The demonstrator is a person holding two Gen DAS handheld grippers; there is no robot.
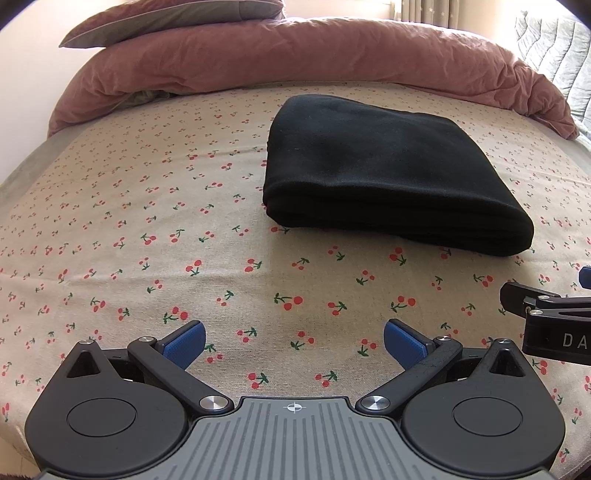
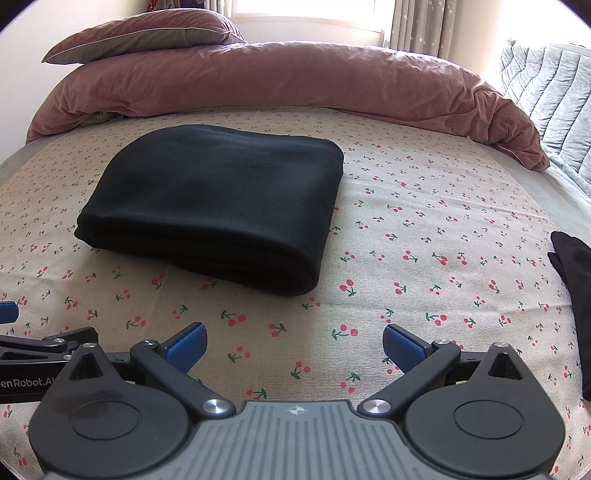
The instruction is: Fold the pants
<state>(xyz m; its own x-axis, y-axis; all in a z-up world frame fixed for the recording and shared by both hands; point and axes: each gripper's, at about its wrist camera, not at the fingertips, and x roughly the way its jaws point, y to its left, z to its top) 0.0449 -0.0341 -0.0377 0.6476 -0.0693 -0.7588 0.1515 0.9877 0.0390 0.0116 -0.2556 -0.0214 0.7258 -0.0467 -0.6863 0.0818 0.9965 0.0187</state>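
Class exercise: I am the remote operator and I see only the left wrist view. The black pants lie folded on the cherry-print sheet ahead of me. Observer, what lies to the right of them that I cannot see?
Observer: A second dark garment lies at the far right edge of the sheet, apart from the folded pants.
Operator: I see only a sliver of the right hand-held gripper. How does it stand?
Observer: The right hand-held gripper is open and empty, short of the pants.
Operator: What is behind the pink duvet?
Observer: A bright window with a curtain beside it, above the duvet.
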